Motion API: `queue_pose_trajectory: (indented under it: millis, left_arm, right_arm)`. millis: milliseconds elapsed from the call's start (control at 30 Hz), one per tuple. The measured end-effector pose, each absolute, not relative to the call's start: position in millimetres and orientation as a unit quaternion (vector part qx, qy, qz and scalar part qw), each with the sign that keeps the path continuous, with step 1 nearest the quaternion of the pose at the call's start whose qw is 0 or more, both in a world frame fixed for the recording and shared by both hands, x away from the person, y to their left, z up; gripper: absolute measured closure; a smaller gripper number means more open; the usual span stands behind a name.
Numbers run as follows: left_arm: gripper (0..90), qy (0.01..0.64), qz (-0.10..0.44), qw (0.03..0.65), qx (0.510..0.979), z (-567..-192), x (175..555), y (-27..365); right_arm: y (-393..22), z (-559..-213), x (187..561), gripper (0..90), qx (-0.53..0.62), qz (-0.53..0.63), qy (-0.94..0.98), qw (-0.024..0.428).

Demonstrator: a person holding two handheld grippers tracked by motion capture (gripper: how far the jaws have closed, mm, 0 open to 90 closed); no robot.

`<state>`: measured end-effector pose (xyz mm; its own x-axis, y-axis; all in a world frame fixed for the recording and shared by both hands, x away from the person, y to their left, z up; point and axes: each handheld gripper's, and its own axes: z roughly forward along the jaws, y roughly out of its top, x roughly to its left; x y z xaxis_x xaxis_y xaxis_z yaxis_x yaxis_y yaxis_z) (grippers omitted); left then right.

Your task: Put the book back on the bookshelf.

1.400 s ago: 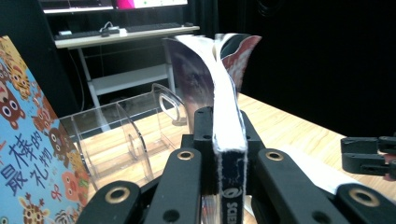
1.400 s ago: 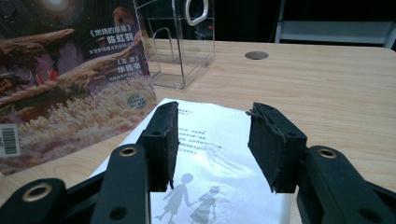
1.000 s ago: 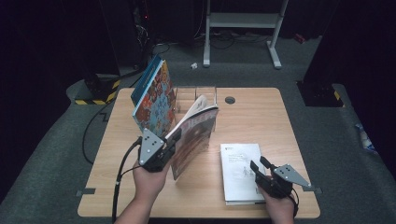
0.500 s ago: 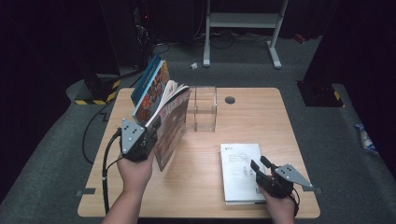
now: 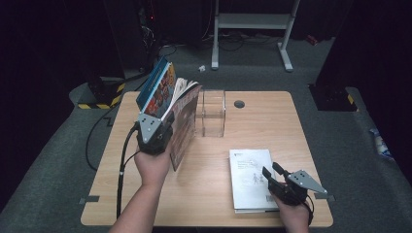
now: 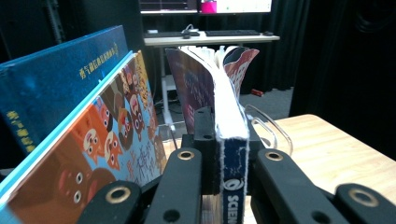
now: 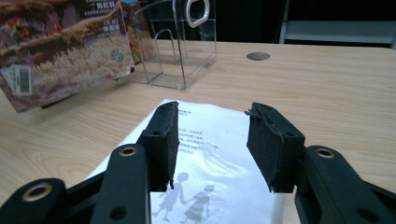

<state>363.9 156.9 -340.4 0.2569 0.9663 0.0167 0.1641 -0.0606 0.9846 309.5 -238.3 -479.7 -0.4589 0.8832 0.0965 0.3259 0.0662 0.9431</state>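
Observation:
My left gripper [image 5: 154, 132] is shut on the spine of a thick paperback [image 5: 184, 121] and holds it upright above the table's left half. In the left gripper view the jaws press both sides of that paperback's spine [image 6: 233, 158], and its pages fan open at the top. Right beside it, on the left, a blue book [image 5: 151, 83] and a cartoon-covered book [image 6: 116, 135] lean together. My right gripper [image 5: 271, 175] is open and low over the near end of a white book [image 5: 250, 174] lying flat. Nothing sits between its pads [image 7: 163, 140].
A clear acrylic book holder [image 5: 214, 112] stands at the table's middle back, just right of the held paperback. A round cable hole [image 5: 239, 104] lies behind it. The wooden table [image 5: 204, 204] is bare at the front and right; dark floor surrounds it.
My left gripper has carried the paperback to the left, away from the clear holder and closer to the leaning books. The right gripper has stayed put.

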Motion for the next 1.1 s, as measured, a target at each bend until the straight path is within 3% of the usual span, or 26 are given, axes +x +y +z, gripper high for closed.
queue_pose_trajectory:
  millis: [1100]
  left_arm:
    - [84.1,0.465,0.415,0.505,0.597,-347,439,125]
  right_arm:
    - [-248,-483,312,52.3,0.44,0.515,0.683,0.274]
